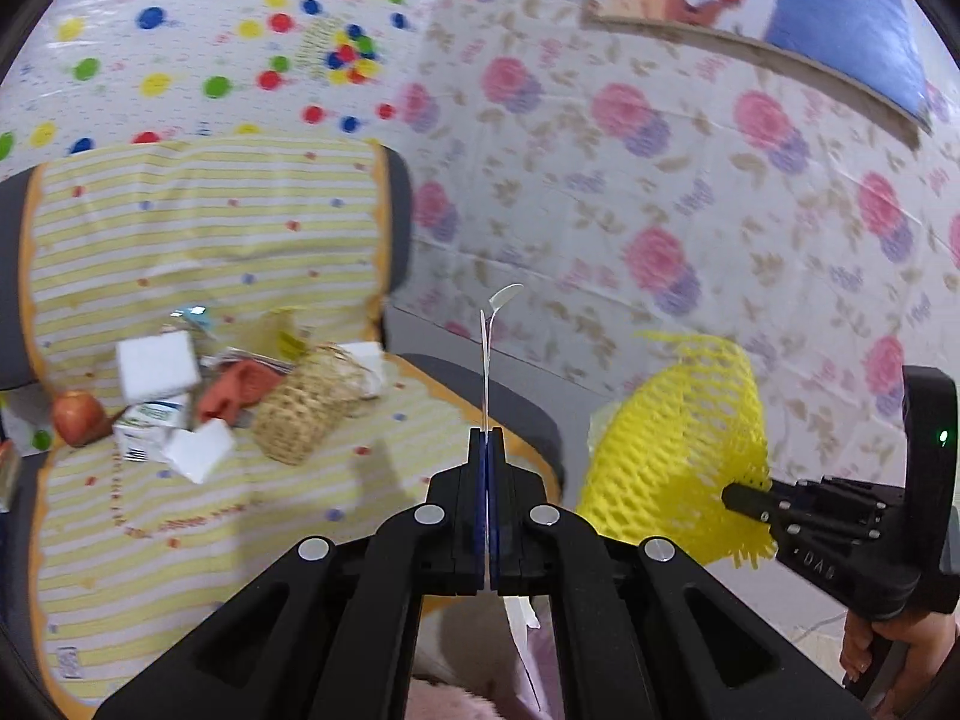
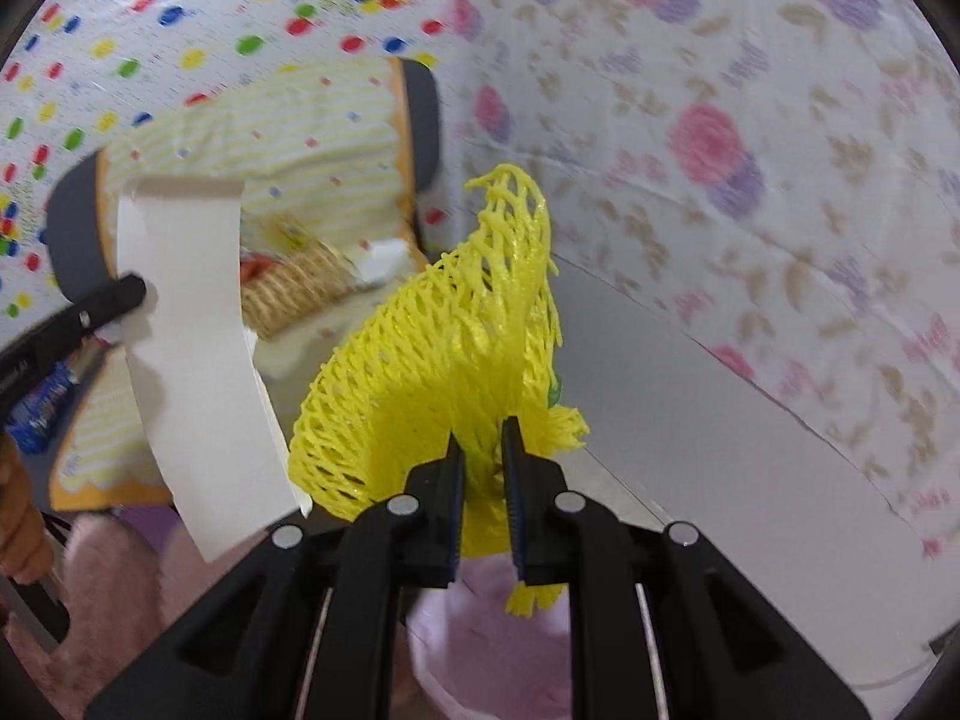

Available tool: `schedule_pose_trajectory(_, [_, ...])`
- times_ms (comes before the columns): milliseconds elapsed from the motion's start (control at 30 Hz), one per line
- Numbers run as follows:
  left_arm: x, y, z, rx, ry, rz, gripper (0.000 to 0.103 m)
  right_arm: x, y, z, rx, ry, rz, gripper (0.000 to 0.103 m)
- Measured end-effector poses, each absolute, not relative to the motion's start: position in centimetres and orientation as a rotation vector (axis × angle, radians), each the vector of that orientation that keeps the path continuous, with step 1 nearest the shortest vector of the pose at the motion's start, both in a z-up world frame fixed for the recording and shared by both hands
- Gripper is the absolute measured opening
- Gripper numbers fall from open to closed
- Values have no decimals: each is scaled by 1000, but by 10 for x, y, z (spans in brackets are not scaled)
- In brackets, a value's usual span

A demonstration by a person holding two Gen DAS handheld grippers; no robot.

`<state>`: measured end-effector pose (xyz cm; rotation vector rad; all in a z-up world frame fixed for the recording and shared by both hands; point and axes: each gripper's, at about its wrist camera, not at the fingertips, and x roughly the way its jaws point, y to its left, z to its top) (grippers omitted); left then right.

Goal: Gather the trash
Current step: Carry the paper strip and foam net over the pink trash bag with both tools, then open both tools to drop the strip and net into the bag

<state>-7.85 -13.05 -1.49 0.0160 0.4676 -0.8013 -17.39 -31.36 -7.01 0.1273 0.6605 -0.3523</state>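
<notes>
Only legible mark: pale letters "DAG", or close to it, on the black body of the right gripper (image 1: 744,499), seen from the left wrist. Carton (image 1: 147,423) print and wall sheet lettering too blurred to read.

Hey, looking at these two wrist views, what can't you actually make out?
- Pink bin below the tongs: right wrist view, mostly hidden by the right tongs and yellow net; contents unseen.
- Trash pile on the chair: left wrist view, blurred; box labels unreadable.
- Paper strip in the left tongs: left wrist view, seen edge-on, its face not visible.
- Blue packet: right wrist view, cut off by the left edge.
</notes>
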Motion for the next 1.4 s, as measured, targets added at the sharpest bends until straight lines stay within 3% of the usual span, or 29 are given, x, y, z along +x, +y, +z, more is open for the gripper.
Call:
schedule_pose_trajectory(433, [-117,-218,-83,106,605,-961,1,-231,-348,-185,212,918,-503,16])
schedule_pose_trajectory(567, [-119,-237,-96,143,638,-978,1,-230,-353,-204,244,940,-488,41])
schedule_pose_trajectory(867, [-107,-273,-124,185,723,-1000,2,-228,-375,-205,304,912,-501,53])
schedule_pose_trajectory(967, [-109,-286,-131,203,762,-1049,7,-235,-384,-198,313,887,-527,58])
schedule_pose_trajectory(1033, [-112,-294,-135,236,767,-1056,18,-239,-388,-193,315,871,-541,59])
schedule_pose_trajectory(1100, [-115,-296,-137,275,753,-1046,40,-242,-390,-188,317,856,-549,59])
schedule_pose_trajectory(1167, [-116,-292,-136,298,741,-1029,45,-243,-393,-181,320,838,-550,59])
schedule_pose_trajectory(1400, [-95,-242,-105,314,718,-874,45,-232,-378,-136,323,725,-447,59])
